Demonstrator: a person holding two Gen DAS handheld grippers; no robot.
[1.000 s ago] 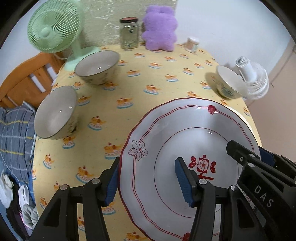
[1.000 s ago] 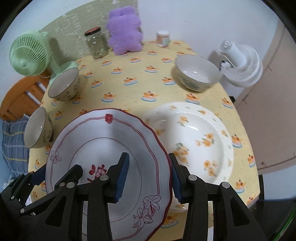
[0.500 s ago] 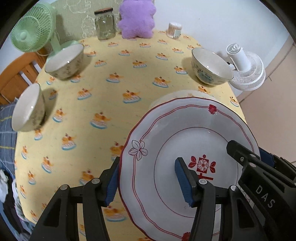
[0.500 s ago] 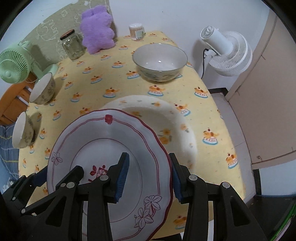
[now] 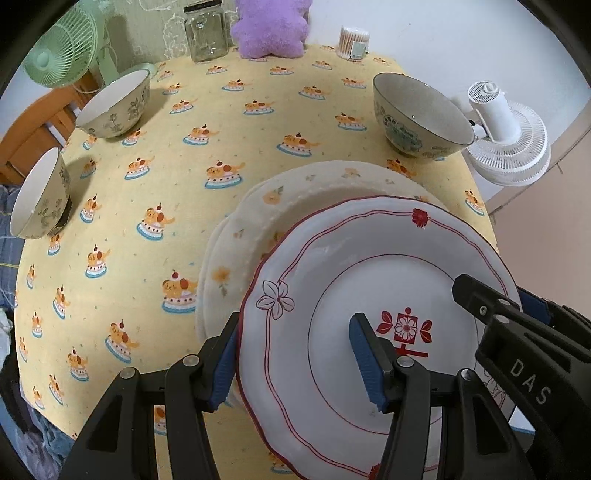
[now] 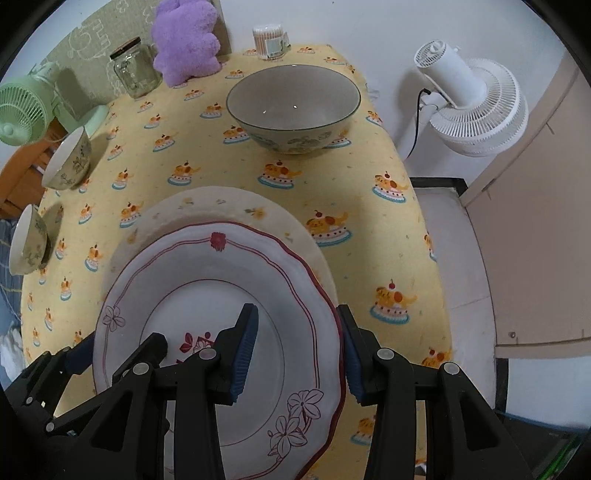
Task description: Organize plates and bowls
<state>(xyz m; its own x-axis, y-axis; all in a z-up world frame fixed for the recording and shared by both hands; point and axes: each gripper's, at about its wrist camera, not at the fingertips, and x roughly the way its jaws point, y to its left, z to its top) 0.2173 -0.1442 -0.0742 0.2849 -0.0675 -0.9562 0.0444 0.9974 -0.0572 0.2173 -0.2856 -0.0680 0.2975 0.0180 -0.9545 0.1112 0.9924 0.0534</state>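
Both grippers hold a white plate with a red rim and red flower mark (image 5: 388, 280) (image 6: 207, 273). My left gripper (image 5: 295, 365) is shut on its left rim. My right gripper (image 6: 295, 354) is shut on its right rim. The plate hovers over a cream plate with orange flowers (image 5: 258, 221) (image 6: 207, 203) that lies on the yellow tablecloth (image 5: 147, 177). A large bowl (image 5: 417, 114) (image 6: 291, 107) stands behind the plates. Two smaller floral bowls (image 5: 114, 107) (image 5: 40, 195) stand at the left.
A glass jar (image 5: 205, 33), a purple plush toy (image 5: 271, 29) and a cotton-swab tub (image 5: 352, 42) stand at the table's far edge. A green fan (image 5: 62, 48) is at far left. A white fan (image 5: 506, 140) stands off the table's right edge.
Both grippers have carried the red-rimmed plate to the right and forward, so it now hangs over the cream flowered plate and closer to the large bowl.
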